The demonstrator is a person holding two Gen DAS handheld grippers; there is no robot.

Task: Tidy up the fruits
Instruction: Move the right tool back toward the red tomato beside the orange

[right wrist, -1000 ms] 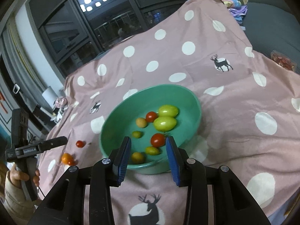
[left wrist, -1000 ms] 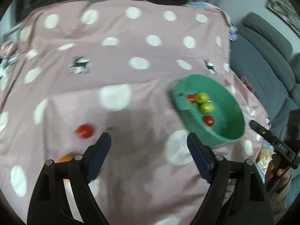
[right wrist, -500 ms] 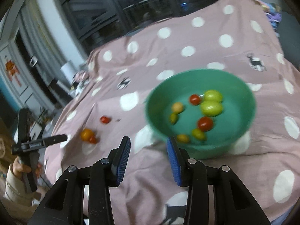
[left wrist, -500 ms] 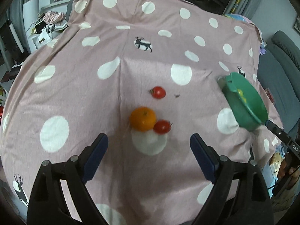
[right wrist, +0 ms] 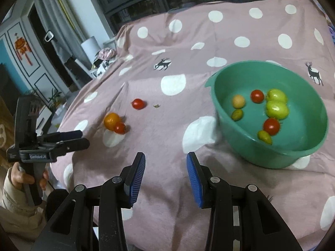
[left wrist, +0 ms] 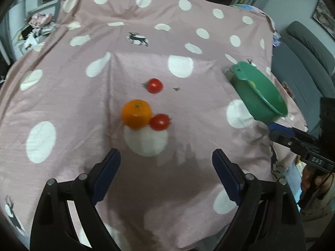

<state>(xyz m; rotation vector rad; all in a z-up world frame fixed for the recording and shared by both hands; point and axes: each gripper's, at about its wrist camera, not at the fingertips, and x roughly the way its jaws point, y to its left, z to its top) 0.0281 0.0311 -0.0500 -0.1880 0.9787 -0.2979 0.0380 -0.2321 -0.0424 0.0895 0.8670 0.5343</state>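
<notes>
Left tongs: spread wide, nothing between the pads; they have just been opening a little further. They hang above the pink dotted cloth, tilted down toward the loose fruit.
Right tongs: partly open, a narrow gap between the blue pads, nothing held. They point down at bare cloth just in front of the bowl's left side.
Orange: lies on the cloth just beyond the left tongs, at the far edge of a white dot.
Near tomato: red, touching the orange on its right side.
Far tomato: red, alone, a little beyond the orange, with a small green scrap on the cloth beside it.
Bowl: green plastic, standing on the cloth to the right, well apart from the loose fruit.
In the bowl: two large yellow-green fruits touching, two red tomatoes, one pale orange fruit, two small olive-green ones.
Tabletop: wholly covered by the cloth, which has white dots and small deer prints.
Sofa: grey, beyond the bowl on the right.
</notes>
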